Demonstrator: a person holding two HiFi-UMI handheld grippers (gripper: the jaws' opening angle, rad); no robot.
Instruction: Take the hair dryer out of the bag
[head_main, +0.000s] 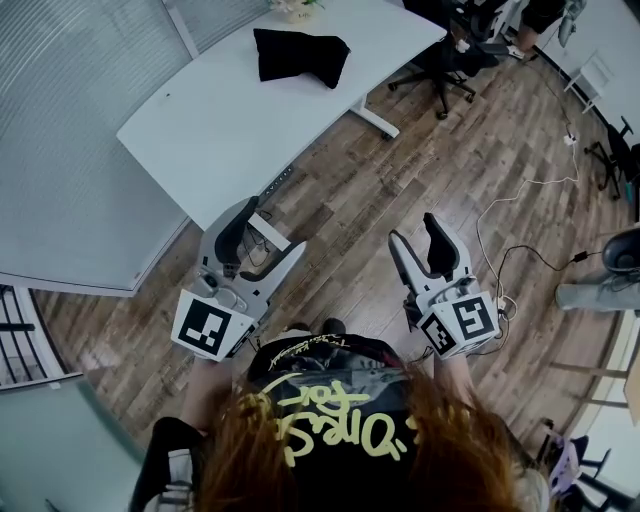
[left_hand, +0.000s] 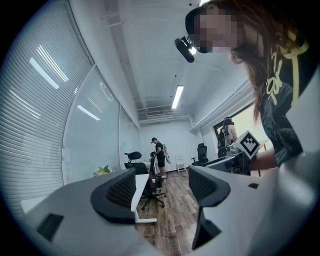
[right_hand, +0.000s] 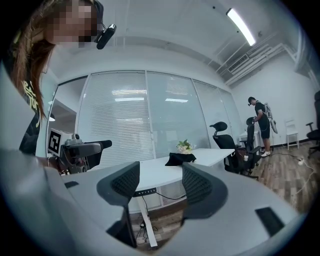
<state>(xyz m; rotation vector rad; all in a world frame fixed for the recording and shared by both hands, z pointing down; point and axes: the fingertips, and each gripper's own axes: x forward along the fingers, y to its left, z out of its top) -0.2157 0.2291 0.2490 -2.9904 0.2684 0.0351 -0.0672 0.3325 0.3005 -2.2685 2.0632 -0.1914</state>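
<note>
Presently: black bag (head_main: 298, 55) slumped on the white table (head_main: 220, 130), hair dryer unseen, presumably inside; left gripper (head_main: 270, 228) and right gripper (head_main: 413, 230) both wide, empty, well apart from it; advise closing in, one pinning fabric, one finding the opening.

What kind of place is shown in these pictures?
Probably an office: a long white desk with a black bag on it, wheeled office chairs on a wood floor, and glass walls with blinds.
</note>
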